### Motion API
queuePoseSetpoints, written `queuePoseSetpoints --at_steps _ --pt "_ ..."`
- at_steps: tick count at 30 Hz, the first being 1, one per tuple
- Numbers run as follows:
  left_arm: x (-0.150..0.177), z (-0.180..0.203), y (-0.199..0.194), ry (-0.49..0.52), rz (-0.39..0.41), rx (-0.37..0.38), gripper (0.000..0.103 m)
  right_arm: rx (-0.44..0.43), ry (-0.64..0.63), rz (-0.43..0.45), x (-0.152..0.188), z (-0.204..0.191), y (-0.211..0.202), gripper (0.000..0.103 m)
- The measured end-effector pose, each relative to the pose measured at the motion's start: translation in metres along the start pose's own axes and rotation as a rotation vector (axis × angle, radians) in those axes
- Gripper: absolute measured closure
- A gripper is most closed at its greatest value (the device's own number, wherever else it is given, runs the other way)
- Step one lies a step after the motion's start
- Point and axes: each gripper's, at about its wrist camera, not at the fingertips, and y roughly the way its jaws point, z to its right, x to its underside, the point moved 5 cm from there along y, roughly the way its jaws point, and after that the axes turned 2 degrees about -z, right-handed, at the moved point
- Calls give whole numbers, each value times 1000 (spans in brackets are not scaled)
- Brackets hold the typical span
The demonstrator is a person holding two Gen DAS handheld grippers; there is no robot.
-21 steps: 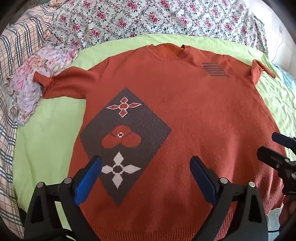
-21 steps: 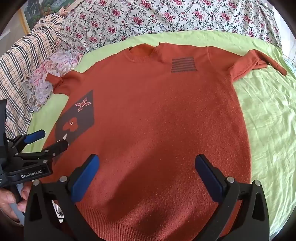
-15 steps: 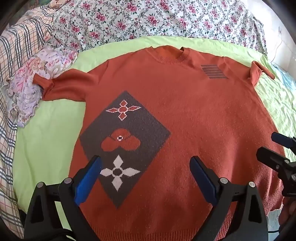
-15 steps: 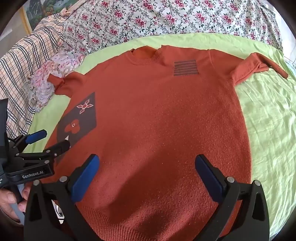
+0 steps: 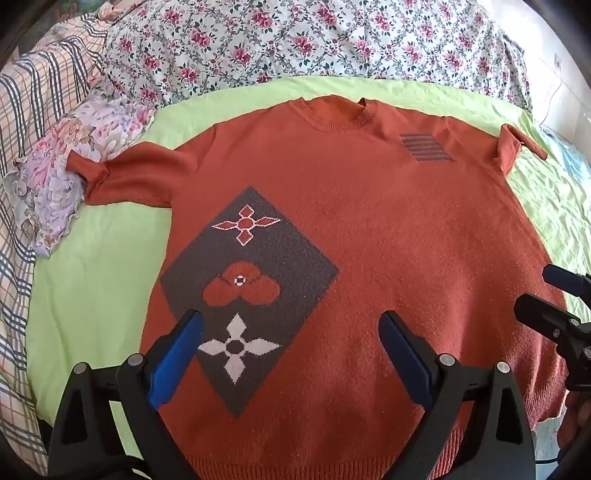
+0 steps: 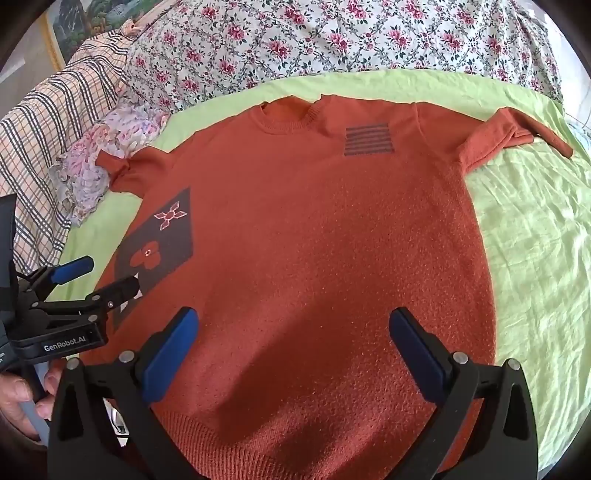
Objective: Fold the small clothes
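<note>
An orange short-sleeved sweater (image 5: pixel 388 229) lies flat, front up, on a light green sheet (image 5: pixel 92 288), neck away from me. It has a dark diamond patch with flower motifs (image 5: pixel 247 288) and a striped patch (image 5: pixel 424 147) near one shoulder. It also shows in the right wrist view (image 6: pixel 314 240). My left gripper (image 5: pixel 290 332) is open and empty above the lower left of the sweater. My right gripper (image 6: pixel 293 332) is open and empty above the lower middle. Each gripper shows at the edge of the other's view: the right one (image 5: pixel 554 295), the left one (image 6: pixel 92 277).
A floral quilt (image 5: pixel 314 40) lies along the far side of the green sheet (image 6: pixel 535 240). A small frilled floral garment (image 5: pixel 70 166) sits beside the sweater's left sleeve. A plaid blanket (image 5: pixel 22 147) is at the far left. A picture frame (image 6: pixel 70 26) stands behind.
Both grippers have drawn back slightly toward the hem, so the sweater sits a little lower and farther in both views. Both stay open.
</note>
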Motion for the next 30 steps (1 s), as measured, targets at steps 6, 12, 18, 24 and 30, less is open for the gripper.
queuePoseSetpoints --at_steps 6,12,18,24,30 --pt "-1 0 -1 7 9 -10 7 1 3 10 0 0 -1 0" --pt "-1 1 0 11 -5 -5 7 -1 4 15 -3 2 -2 0" --pt "-1 1 2 7 -22 16 7 -2 13 11 -4 5 -2 0" --pt "-3 1 8 5 -33 30 7 2 25 -1 -3 9 1 0" --pt "-8 3 16 -7 -62 76 7 -36 80 -8 -9 23 4 0"
